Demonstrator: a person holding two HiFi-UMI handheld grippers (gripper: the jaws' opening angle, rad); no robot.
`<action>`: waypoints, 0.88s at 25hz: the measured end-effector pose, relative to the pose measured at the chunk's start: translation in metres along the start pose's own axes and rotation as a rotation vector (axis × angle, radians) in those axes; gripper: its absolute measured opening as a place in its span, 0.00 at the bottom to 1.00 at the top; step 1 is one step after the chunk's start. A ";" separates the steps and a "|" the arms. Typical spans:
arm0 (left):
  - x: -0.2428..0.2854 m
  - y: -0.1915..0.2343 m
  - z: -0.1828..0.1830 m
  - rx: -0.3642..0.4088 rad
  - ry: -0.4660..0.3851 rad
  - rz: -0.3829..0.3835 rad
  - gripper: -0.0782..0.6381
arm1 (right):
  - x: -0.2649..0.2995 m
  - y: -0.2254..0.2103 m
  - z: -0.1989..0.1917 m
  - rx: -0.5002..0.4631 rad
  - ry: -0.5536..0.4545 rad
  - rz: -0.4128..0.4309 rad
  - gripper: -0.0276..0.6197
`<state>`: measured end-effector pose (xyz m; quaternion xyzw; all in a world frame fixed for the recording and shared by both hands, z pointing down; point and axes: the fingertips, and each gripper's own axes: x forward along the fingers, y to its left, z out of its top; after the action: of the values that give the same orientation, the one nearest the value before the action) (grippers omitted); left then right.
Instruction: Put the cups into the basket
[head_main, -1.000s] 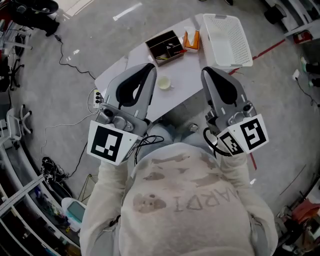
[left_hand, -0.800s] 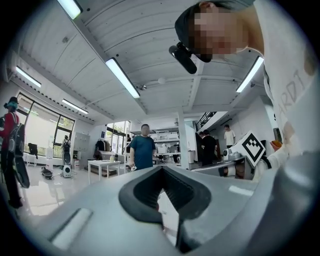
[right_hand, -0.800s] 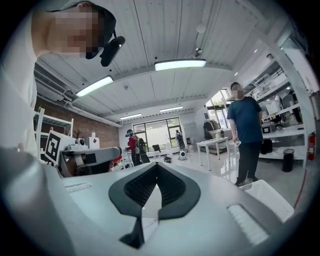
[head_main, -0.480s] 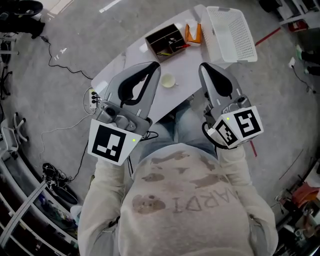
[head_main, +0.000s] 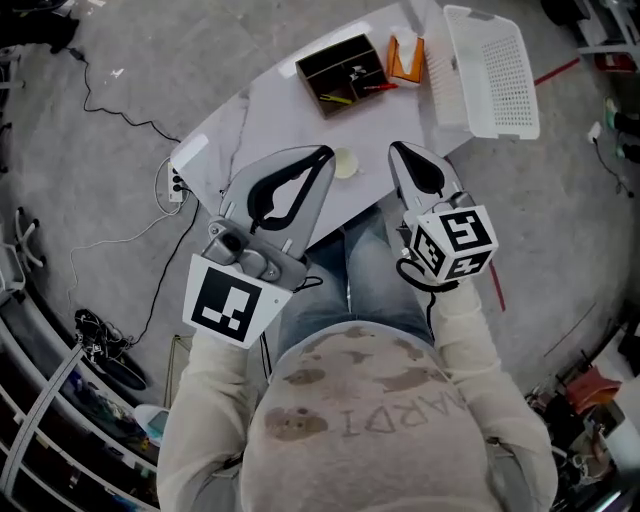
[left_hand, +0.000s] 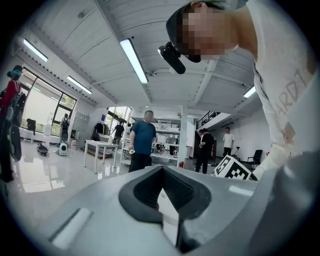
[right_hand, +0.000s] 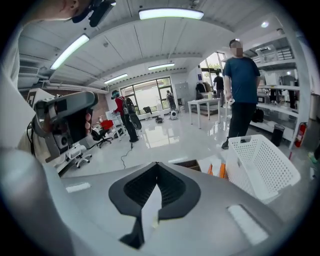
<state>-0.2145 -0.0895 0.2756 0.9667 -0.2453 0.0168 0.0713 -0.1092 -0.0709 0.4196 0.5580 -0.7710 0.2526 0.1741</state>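
Centre of the head view: one small pale cup (head_main: 345, 163) on the worktop (head_main: 270, 110), with the basket (head_main: 495, 65) at upper right. The left claw (head_main: 325, 154) and right claw (head_main: 393, 148) are both pressed together and empty. The cup is probably light, rigid and smooth, so pinch across its rim wall.

1. This is a large open lab or workshop hall, not a home: a ribbed ceiling carries long strip lights (left_hand: 134, 60) over a glossy grey floor (right_hand: 165, 137).
2. Tall windows (right_hand: 150, 97) line one wall, and white work tables (left_hand: 97, 147) and stocked shelving (right_hand: 280, 85) stand out in the open room.
3. Several people (left_hand: 143, 142) stand about among the tables.
4. Cables (head_main: 110, 85) trail across the floor near a power strip (head_main: 176, 183), and a line of red tape (head_main: 555, 72) marks the floor.
5. Wheeled office chairs (right_hand: 106, 131) and a fire extinguisher (right_hand: 301, 134) stand at the edges.
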 end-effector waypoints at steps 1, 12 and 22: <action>0.003 0.004 -0.009 -0.005 0.009 0.001 0.11 | 0.009 -0.003 -0.010 0.004 0.022 0.002 0.09; 0.022 0.015 -0.109 -0.074 0.108 -0.036 0.11 | 0.080 -0.020 -0.121 0.056 0.208 0.007 0.09; 0.018 0.019 -0.149 -0.096 0.127 -0.033 0.11 | 0.120 -0.035 -0.199 0.029 0.409 -0.030 0.10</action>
<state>-0.2076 -0.0931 0.4267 0.9630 -0.2250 0.0653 0.1330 -0.1171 -0.0557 0.6542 0.5092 -0.7074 0.3691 0.3226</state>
